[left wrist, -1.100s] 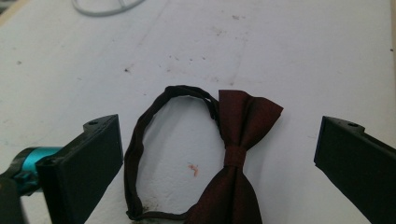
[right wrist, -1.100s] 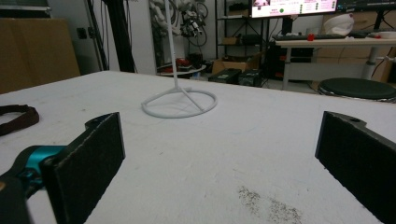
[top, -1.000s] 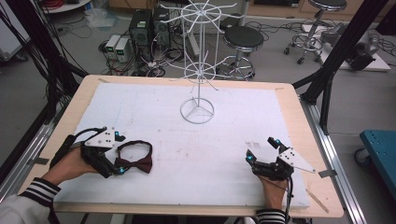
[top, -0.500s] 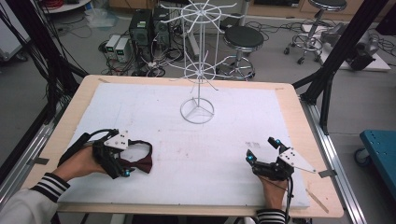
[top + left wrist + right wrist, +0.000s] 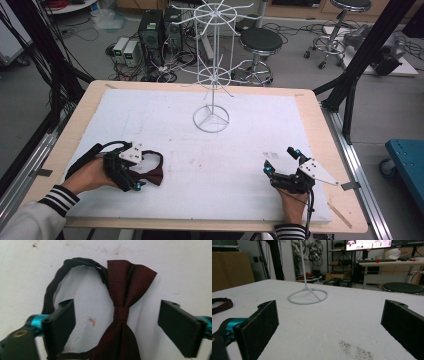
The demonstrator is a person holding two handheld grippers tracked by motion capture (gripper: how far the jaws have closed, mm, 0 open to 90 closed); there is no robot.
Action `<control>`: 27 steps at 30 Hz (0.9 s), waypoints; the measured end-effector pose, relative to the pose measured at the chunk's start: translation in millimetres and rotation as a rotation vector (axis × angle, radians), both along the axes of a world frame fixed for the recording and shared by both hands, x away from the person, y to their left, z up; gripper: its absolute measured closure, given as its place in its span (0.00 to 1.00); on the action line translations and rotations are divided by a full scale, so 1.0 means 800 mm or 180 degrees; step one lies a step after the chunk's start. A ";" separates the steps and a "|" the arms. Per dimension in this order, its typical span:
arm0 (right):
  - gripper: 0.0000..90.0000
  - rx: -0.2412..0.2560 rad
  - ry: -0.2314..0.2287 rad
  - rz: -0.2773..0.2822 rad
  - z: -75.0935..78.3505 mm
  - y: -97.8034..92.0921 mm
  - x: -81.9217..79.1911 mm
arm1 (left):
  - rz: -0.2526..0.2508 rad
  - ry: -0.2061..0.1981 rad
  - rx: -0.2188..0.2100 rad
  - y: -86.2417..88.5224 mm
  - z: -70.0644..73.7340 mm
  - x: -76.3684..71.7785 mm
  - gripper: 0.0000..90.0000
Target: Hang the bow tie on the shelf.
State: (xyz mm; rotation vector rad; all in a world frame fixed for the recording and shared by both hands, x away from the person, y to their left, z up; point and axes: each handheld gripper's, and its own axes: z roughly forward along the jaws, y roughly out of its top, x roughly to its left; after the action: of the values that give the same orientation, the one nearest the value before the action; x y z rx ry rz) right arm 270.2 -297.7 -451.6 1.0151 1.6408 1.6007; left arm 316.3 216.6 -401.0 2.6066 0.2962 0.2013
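Observation:
A dark red bow tie [image 5: 153, 175] with a black neck strap [image 5: 53, 288] lies flat on the white table cover at the front left. My left gripper [image 5: 142, 172] hovers over it, open. In the left gripper view the jaws stand wide on either side of the bow tie's knot [image 5: 121, 314], not touching it. My right gripper [image 5: 280, 160] rests at the front right, open with nothing between its jaws, facing a white wire rack stand [image 5: 211, 75] whose ring base [image 5: 308, 296] sits mid-table.
The white cover [image 5: 240, 135] lies on a wooden table [image 5: 80, 115]. Behind the table stand stools [image 5: 260, 42], computer boxes and cables on the floor. A black frame post [image 5: 360, 55] rises at the right. A blue cart [image 5: 407, 160] is at the far right.
My left gripper has moved right, from beside the bow tie to over it, jaws now straddling the knot. The right gripper has stayed still.

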 end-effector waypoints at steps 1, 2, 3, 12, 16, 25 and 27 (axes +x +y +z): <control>0.01 0.0000 0.0000 0.0000 0.000 0.000 0.000 | 0.0015 0.0000 -0.0010 0.000 -0.001 0.000 0.18; 0.01 0.0002 0.0004 0.0001 0.000 0.000 0.000 | 0.0046 0.0009 0.0016 -0.001 -0.001 0.000 0.18; 0.01 0.0001 0.0002 0.0003 0.000 0.000 0.000 | 0.0046 0.0009 0.0016 -0.001 -0.001 0.000 0.19; 0.01 0.0000 0.0005 -0.0003 0.000 0.000 0.000 | 0.0039 0.0100 0.0151 -0.004 -0.004 0.001 0.32; 0.01 -0.0007 -0.0007 0.0001 0.000 0.000 0.000 | 0.0048 0.0164 0.0167 -0.006 -0.006 0.001 0.41; 0.01 -0.0002 -0.0010 0.0001 0.000 0.000 0.000 | 0.0023 0.0229 0.0246 -0.007 -0.007 0.003 0.61; 0.01 -0.0002 -0.0008 0.0000 0.000 0.000 0.000 | 0.0054 0.0265 0.0235 -0.007 -0.007 0.002 0.64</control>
State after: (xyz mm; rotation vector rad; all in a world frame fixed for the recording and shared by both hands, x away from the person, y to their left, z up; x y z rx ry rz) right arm 269.9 -298.1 -451.6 1.0121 1.6395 1.6009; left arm 318.2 210.7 -406.9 2.6908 0.3463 0.1117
